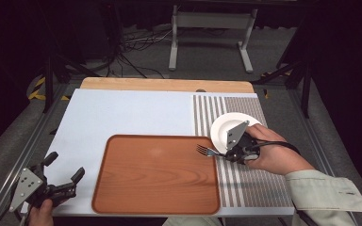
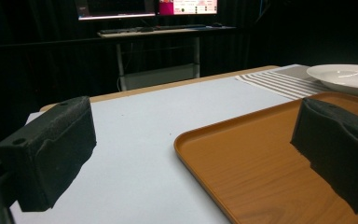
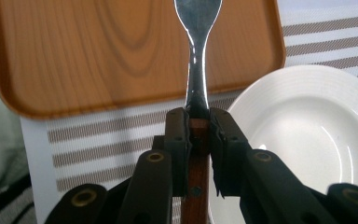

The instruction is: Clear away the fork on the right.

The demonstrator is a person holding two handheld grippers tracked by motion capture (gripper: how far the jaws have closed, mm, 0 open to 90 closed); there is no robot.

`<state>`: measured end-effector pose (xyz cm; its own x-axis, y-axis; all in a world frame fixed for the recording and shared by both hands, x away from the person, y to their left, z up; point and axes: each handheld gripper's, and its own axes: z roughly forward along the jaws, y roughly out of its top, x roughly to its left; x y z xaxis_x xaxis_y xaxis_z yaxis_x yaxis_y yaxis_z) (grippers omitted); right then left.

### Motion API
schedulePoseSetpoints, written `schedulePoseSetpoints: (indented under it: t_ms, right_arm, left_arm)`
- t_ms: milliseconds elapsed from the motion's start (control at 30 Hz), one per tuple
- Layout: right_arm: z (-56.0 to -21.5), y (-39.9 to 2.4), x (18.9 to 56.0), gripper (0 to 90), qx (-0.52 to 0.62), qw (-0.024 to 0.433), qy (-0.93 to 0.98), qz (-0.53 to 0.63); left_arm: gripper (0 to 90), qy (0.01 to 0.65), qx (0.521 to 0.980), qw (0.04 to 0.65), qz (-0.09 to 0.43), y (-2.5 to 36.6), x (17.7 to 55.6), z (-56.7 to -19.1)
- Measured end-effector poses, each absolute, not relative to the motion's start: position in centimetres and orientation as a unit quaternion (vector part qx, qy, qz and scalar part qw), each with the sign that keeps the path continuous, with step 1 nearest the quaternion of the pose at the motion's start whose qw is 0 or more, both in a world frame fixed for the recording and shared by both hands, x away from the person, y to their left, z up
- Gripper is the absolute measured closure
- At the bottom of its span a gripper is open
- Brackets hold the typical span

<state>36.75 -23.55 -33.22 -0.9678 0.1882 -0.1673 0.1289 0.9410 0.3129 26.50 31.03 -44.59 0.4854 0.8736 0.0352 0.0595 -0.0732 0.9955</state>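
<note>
Black foam-padded left gripper [image 1: 65, 174], lower left, gapes empty. Right gripper [image 3: 198, 135] clamps a wooden-handled steel fork [image 3: 196, 56], tines over the rounded woodgrain tray [image 1: 155, 174], beside a white round plate [image 1: 221, 128].

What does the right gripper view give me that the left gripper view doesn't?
Right gripper view alone: the fork, its wooden handle clamped between the right hand-held gripper jaws, tines reaching over the tray's edge. Left gripper view alone: the left hand-held gripper with its jaws wide apart and nothing between them, plus monitors on a desk behind. Both: the wooden tray, white plate and striped mat.
</note>
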Motion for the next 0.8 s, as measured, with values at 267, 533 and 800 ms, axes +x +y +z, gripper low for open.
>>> schedulePoseSetpoints:
  t_ms: [267, 533, 800]
  right_arm:
    - [-32.9, -21.7, 36.5, 78.8, 0.144, 0.094, 0.967, 0.189]
    - [-32.8, -20.1, 36.3, 78.9, 0.192, 0.086, 0.957, 0.202]
    - [-33.2, -18.6, 36.2, 78.9, 0.248, 0.086, 0.94, 0.22]
  left_arm:
    - [0.6, 0.362, 0.643, 0.576, 0.353, 31.0, 26.5, -44.6]
    - [0.6, 0.362, 0.642, 0.576, 0.353, 31.0, 26.5, -44.6]
    - [0.6, 0.361, 0.642, 0.576, 0.354, 31.0, 26.5, -44.6]
